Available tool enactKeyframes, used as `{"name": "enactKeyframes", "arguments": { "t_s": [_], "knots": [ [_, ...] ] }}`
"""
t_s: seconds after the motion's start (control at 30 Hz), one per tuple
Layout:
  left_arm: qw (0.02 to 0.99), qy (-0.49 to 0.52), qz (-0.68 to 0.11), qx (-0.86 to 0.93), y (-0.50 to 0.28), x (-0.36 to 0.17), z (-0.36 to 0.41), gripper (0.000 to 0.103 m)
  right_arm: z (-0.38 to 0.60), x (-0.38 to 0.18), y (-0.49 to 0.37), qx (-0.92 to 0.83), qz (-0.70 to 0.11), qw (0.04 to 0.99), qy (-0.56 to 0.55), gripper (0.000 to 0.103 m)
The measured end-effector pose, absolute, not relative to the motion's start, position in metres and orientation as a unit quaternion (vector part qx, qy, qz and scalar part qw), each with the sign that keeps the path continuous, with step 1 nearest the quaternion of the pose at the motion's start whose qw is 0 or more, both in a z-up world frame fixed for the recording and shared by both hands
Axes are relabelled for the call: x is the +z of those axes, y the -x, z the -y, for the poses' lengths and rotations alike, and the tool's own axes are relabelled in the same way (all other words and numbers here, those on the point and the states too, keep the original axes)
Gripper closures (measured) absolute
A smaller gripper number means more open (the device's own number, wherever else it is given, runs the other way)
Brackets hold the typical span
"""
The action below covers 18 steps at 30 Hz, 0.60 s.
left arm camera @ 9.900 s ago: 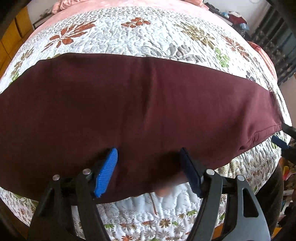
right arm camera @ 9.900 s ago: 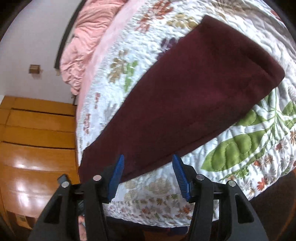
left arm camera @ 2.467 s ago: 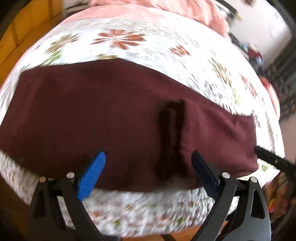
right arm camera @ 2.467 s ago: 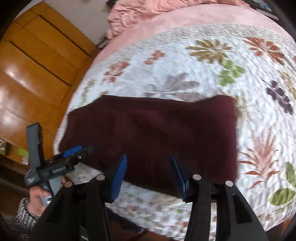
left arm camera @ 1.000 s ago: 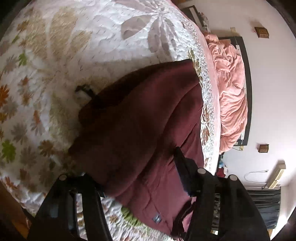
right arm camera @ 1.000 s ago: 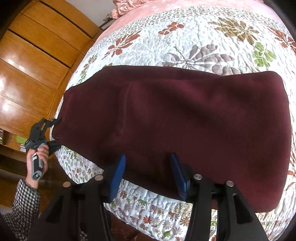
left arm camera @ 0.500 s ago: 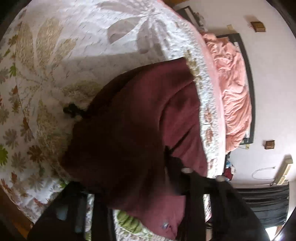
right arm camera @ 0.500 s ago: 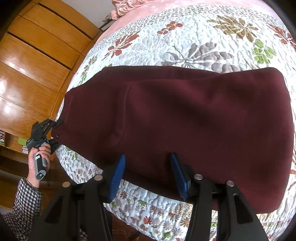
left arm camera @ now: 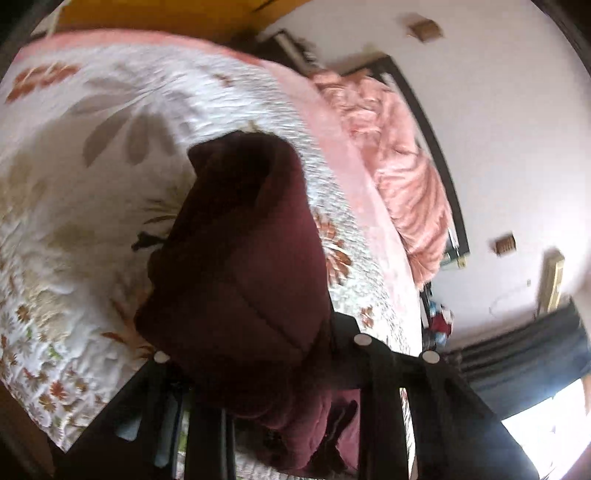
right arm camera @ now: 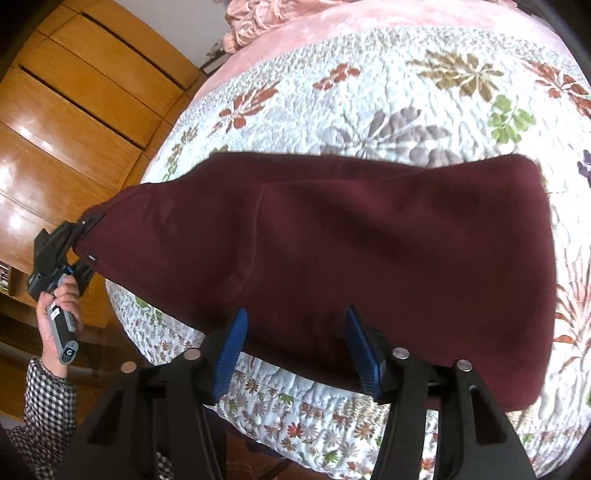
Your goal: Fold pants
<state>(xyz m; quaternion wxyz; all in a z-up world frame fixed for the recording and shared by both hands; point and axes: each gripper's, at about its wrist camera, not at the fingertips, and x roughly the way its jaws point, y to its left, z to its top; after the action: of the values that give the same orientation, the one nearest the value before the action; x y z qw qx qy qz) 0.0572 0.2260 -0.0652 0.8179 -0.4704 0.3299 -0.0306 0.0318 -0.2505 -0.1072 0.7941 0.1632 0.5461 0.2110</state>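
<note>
Item one, nearest my right camera: the right gripper (right arm camera: 295,343), black frame with blue ribbed pads (right arm camera: 231,341), fingers spread and just widened further. The near hem of the pants lies under the gap; the pads press on nothing that I can see.

Item two: the dark maroon fleece pants (right arm camera: 369,251), folded into a broad band across the near edge of the bed. A second layer overlaps from the left with a stitched edge showing. The right end lies flat; the left corner is lifted off the quilt.

Item three: the left gripper (right arm camera: 79,230), black, in my left hand (right arm camera: 61,301) with a checked sleeve (right arm camera: 44,402) below it, just beyond the bed's left edge. It pinches that raised corner beside a small label. In its own view, the left gripper (left arm camera: 255,354) has just closed on a thick bunch of the pants (left arm camera: 243,280), which hide the pads.

Item four: the white quilted bedspread with a floral leaf print (right arm camera: 424,92), carrying the pants.

Item five: the pink plush blanket (right arm camera: 369,16), along the far edge of the bed, bunched at the far left corner.

Item six: the glossy wooden wardrobe panels (right arm camera: 70,110), past the left side of the bed.
</note>
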Motion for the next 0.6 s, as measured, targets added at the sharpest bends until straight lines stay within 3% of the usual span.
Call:
{"name": "enactKeyframes", "arguments": {
  "t_s": [0.23,0.6],
  "knots": [
    [0.851,0.396,-0.334,-0.091,-0.063,-0.029,-0.172,0.079,0.277,-0.087,-0.031,0.195,-0.516,0.811,-0.195,0.046],
    [0.880,0.241,-0.381,-0.147,-0.058,-0.018,-0.090,0.078,0.297,-0.089,-0.032,0.175,-0.511,0.813,-0.216,0.046]
  ]
}}
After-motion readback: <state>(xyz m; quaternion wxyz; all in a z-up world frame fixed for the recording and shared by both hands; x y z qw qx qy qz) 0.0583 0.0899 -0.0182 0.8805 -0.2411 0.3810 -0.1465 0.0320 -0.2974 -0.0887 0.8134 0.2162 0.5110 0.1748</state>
